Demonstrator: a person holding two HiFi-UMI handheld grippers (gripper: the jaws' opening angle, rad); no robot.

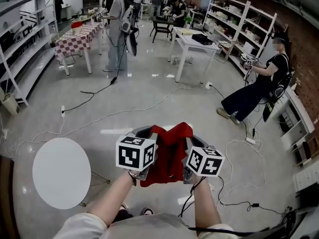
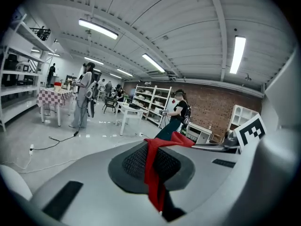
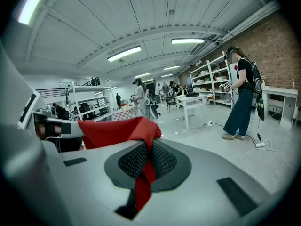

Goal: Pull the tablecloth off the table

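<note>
The red tablecloth (image 1: 168, 156) hangs bunched in the air between my two grippers, over the floor. My left gripper (image 1: 143, 132) is shut on one part of it, and a red strip (image 2: 151, 173) is pinched between its dark pads (image 2: 134, 164). My right gripper (image 1: 188, 134) is shut on another part, so the cloth (image 3: 113, 132) spreads leftward from its pads (image 3: 162, 160) toward the other gripper. The two grippers are close side by side. The small round white table (image 1: 61, 172) stands bare at the lower left, apart from the cloth.
Cables (image 1: 124, 111) trail across the grey floor. A checkered table (image 1: 77, 39) and a standing person (image 1: 117, 29) are at the back left, and a white table (image 1: 192, 40) is behind. A person (image 1: 259, 86) is by the right-hand shelves (image 1: 234, 19).
</note>
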